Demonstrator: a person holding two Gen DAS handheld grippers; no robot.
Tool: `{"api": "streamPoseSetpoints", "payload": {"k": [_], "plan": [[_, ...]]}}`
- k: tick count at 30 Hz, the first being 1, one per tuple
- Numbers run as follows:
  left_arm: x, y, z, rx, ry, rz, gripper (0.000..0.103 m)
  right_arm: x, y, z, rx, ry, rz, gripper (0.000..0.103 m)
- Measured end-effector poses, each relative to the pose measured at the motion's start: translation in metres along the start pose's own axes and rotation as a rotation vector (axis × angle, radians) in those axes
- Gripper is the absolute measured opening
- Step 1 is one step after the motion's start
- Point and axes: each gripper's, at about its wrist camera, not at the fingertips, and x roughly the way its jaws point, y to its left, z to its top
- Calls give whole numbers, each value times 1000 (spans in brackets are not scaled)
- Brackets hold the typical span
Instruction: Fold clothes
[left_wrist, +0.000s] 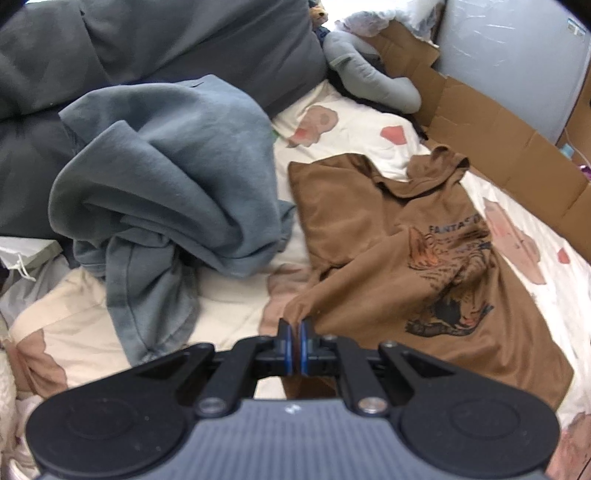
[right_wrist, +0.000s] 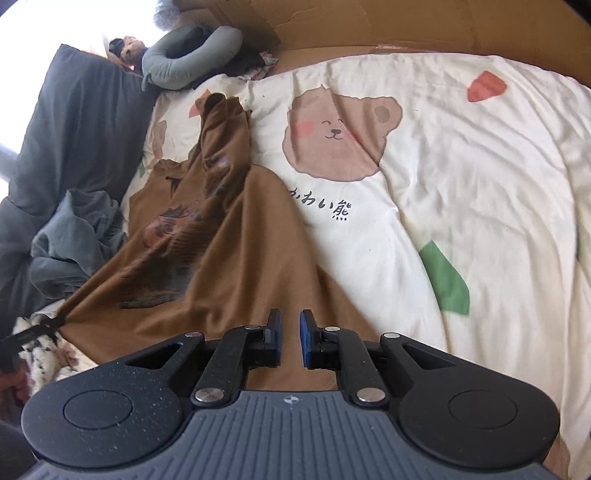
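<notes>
Left gripper (left_wrist: 295, 325) clamps the limp, light shirt's (left_wrist: 388, 258) corner; right gripper (right_wrist: 290, 321), fingers apart, should pinch the hem.

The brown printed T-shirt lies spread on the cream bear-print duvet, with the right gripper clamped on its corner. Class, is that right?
Wrong gripper. The left gripper is clamped on the brown printed T-shirt, as the left wrist view shows. The right gripper stands open above it. The shirt does lie on the cream bear-print duvet.

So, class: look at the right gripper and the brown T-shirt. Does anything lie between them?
Nothing visible does. The right gripper hangs open directly over the brown T-shirt, with bare cloth below its jaws. The left gripper already pinches another edge.
</notes>
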Motion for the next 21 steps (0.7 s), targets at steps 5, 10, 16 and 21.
{"api": "streamPoseSetpoints", "payload": {"k": [5,10,16,21], "plan": [[10,13,1,-49,23,20,5,36,-6,3,-85,12,-39,10],[12,18,5,-19,15,58,5,68,-15,0,-84,31,-55,10],[15,28,17,-16,-14,109,5,84,-11,-3,-138,39,-66,28],[22,30,18,1,-16,114,5,98,-7,0,-130,36,-45,28]]}}
